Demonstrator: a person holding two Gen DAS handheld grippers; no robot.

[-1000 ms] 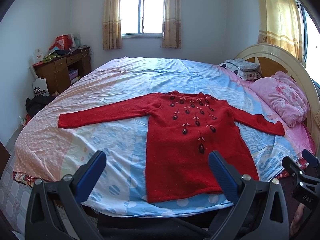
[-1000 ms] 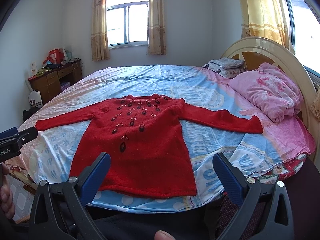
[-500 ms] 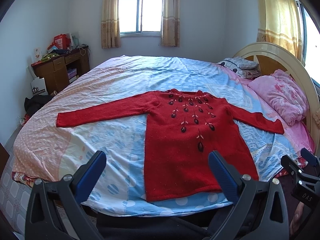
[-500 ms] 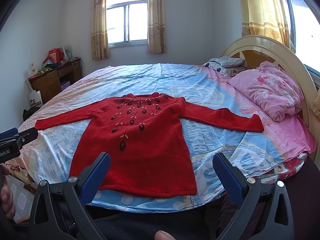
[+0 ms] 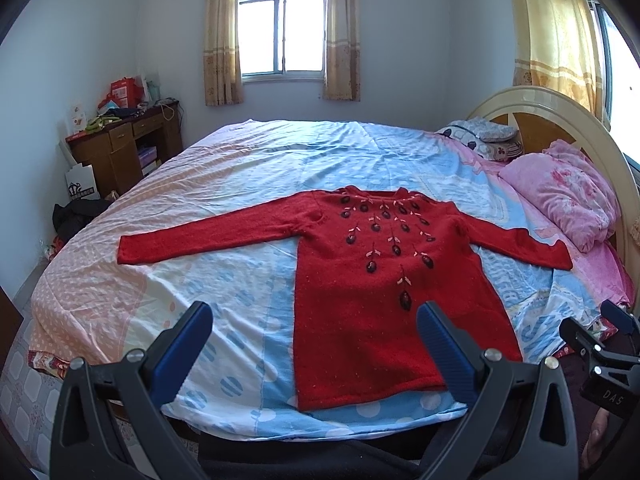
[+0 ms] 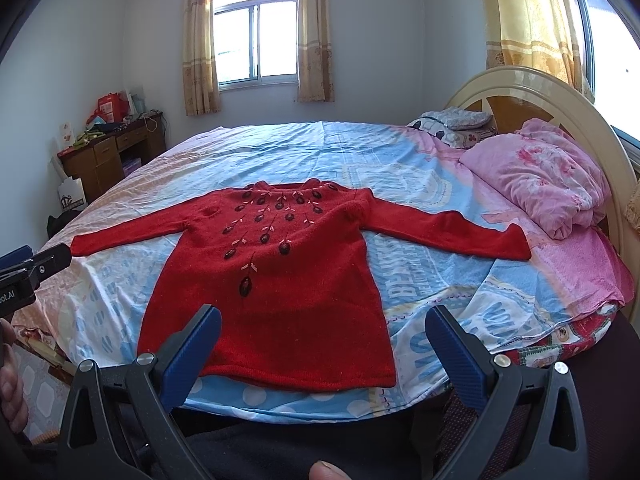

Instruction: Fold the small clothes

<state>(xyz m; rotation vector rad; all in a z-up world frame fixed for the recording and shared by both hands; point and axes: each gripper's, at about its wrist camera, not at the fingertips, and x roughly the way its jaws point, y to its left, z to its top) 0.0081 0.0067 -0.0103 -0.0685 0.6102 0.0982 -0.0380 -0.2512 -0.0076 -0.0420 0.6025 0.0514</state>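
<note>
A small red knitted sweater [image 5: 384, 296] [image 6: 276, 292] with dark embroidered flowers lies flat on the bed, face up, both sleeves spread out sideways and its hem toward me. My left gripper [image 5: 314, 320] hangs open above the bed's near edge, left of the sweater's hem, holding nothing. My right gripper [image 6: 322, 322] is open too, just short of the hem's right part, nothing between its blue fingers [image 6: 454, 344]. Each gripper shows at the other view's edge.
The bed [image 5: 240, 184] has a blue, pink and white patterned sheet. A pink folded quilt [image 6: 540, 180] and pillows lie by the curved headboard [image 6: 560, 96] on the right. A wooden desk [image 5: 124, 144] with clutter stands at the left wall, a dark bag on the floor beside it.
Both views have shifted slightly, the sweater sitting a little lower and nearer in frame. Both grippers stay open and the sweater has not been touched.
</note>
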